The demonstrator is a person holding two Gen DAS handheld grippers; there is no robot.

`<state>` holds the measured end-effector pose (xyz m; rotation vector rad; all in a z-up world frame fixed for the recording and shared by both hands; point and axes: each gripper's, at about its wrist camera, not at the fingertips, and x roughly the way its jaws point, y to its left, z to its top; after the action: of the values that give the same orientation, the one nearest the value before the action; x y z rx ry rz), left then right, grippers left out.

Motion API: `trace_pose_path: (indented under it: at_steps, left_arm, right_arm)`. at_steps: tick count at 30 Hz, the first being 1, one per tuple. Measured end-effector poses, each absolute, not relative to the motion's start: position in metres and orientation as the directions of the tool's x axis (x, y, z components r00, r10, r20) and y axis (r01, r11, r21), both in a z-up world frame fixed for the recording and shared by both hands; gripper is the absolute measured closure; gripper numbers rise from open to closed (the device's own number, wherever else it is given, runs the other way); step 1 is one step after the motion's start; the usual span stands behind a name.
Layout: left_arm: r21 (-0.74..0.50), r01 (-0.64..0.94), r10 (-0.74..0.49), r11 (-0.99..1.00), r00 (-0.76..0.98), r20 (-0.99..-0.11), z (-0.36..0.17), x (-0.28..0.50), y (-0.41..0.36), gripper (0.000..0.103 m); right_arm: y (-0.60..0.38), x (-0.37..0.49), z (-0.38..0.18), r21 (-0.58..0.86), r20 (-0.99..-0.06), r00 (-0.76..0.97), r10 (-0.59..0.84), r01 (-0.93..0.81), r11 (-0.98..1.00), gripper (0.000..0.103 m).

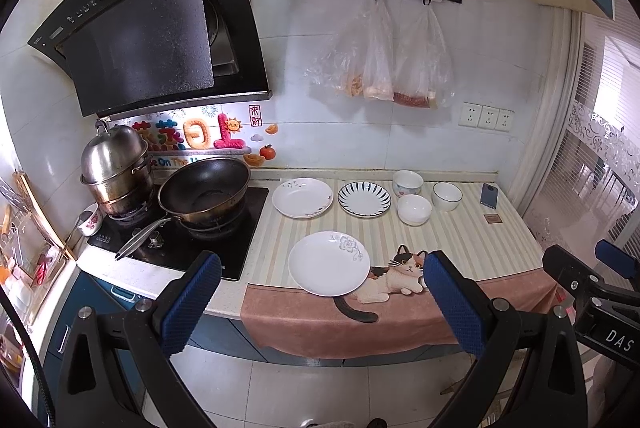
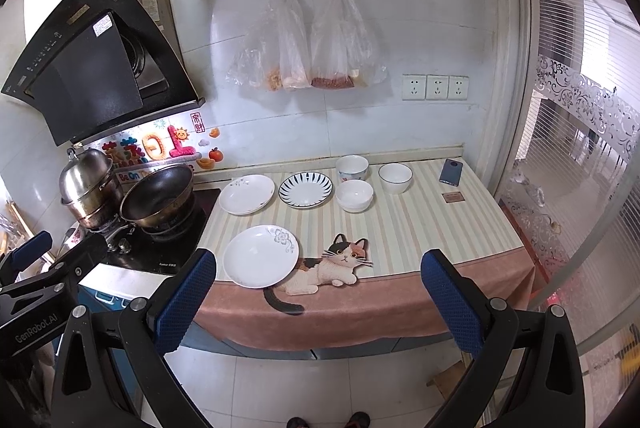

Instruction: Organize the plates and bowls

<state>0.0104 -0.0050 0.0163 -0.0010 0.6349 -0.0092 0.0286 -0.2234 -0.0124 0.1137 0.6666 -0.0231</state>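
**Open jaws, untouched crockery**

Left wrist view: blue-padded left gripper (image 1: 320, 302) in the foreground, jaws spread wide and empty, held off the bench edge above the floor tiles. Just beyond, near the front edge of the striped cloth (image 1: 472, 248), one white plate with grey flower print (image 1: 329, 263), partly overlapping the cat picture (image 1: 394, 274). Farther back, in a row along the wall: white plate with sprig pattern (image 1: 302, 197), blue-rayed plate (image 1: 364, 199), then three bowls, a patterned bowl (image 1: 407, 182), a plain white bowl (image 1: 414, 209) touching or just in front of it, and a dark-rimmed bowl (image 1: 447, 196) a little apart. Phone (image 1: 489, 195) at the far right; wok (image 1: 205, 190) and steamer pot (image 1: 116, 166) on the hob to the left.

Right wrist view: right gripper (image 2: 318, 302) likewise wide open, nothing held, also short of the bench. Same layout seen from farther right, flower plate (image 2: 261, 256) nearest, other plates and bowls well behind it.

Glazed ceramic by the look: stiff, smooth, likely slippery under the pads and breakable if dropped or knocked together. Plates lying flat, so probably best pinched at the raised rim, one jaw over, one under the lip; bowls across the wall at the rim. Stacking likely wants a slow, level set-down.
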Motion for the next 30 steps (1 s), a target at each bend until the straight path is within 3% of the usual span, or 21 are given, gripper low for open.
trace_pose_path:
  at_steps: [30]
  left_arm:
    - [-0.005,0.01,-0.011,1.0,0.807,-0.59,0.0189,0.0099,-0.003,0.0]
  right_arm:
    - [-0.2202,0.0263,-0.0097,0.099,-0.614,0.789,0.013,0.061,0.993,0.0]
